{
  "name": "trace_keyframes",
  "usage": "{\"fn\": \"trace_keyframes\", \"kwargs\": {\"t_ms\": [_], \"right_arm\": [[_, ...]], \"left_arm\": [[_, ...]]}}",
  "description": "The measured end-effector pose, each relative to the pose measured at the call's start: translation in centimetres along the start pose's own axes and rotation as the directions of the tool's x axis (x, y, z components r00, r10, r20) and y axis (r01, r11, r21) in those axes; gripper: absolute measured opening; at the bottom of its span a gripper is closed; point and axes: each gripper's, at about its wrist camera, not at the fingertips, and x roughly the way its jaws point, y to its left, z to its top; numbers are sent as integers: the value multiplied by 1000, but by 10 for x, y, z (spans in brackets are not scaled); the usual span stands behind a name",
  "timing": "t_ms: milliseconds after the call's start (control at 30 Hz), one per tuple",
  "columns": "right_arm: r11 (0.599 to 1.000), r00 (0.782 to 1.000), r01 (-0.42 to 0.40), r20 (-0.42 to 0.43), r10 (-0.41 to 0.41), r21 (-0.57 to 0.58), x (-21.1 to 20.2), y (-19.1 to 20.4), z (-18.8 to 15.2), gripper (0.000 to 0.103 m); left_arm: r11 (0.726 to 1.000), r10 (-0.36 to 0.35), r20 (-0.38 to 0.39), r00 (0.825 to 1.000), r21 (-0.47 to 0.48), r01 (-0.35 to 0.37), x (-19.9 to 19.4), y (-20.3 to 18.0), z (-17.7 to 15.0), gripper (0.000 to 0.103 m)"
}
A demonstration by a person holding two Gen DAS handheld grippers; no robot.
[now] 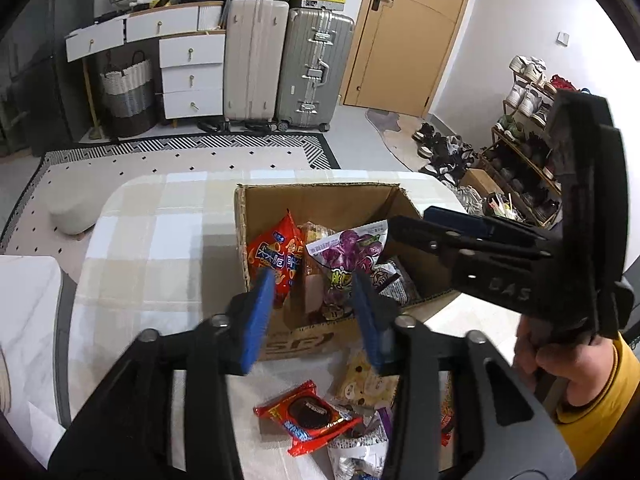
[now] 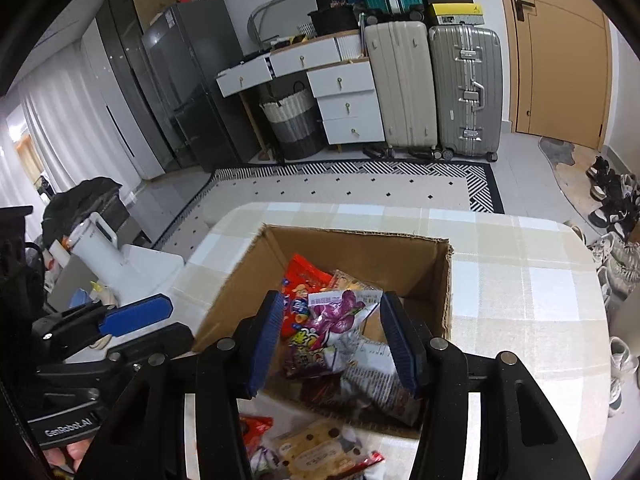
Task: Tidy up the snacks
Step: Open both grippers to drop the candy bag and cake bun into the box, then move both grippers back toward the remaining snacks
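1. Snacks stand packed in the box (image 1: 332,200) on the checked desk (image 1: 160,220); more lie loose before it, nearest the camera.
2. The left hand-held gripper (image 1: 316,312) hovers released and empty at the box's near wall; the red cookie pack (image 1: 308,416) lies below and behind its fingertips, long axis slanting across.
3. The right hand-held gripper (image 2: 336,344), jaws apart, gripping nothing, hangs over the purple bag (image 2: 340,316).
4. The left looks nearer the loose packs.

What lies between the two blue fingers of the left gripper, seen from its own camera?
In the left wrist view, the left gripper frames the cardboard box, with the red snack bag and the purple snack bag inside. Nothing is gripped.
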Motion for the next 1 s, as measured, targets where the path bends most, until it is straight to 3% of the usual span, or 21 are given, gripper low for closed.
{"fn": "trace_keyframes", "kwargs": {"t_ms": [300, 433, 567, 667, 867, 1000], "right_arm": [[1000, 997, -22, 75, 23, -6, -66, 17, -18, 55], [999, 992, -32, 119, 34, -19, -101, 28, -27, 63], [999, 985, -46, 166, 50, -28, -135, 40, -39, 73], [998, 977, -57, 203, 62, -32, -160, 47, -47, 83], [996, 960, -70, 269, 83, -58, -207, 63, -69, 94], [995, 945, -67, 314, 87, -72, -234, 72, -86, 94]], "left_arm": [[1000, 13, 61, 998, 22, -15, -54, -24, -17, 65], [1000, 12, 82, 997, 26, -14, -80, -36, -28, 68], [999, 24, 111, 993, 27, -27, -108, -47, -39, 78], [999, 29, 135, 990, 30, -33, -132, -53, -50, 79], [999, 31, 176, 984, 39, -38, -182, -66, -77, 80], [998, 33, 209, 977, 41, -42, -212, -74, -92, 81]]}}
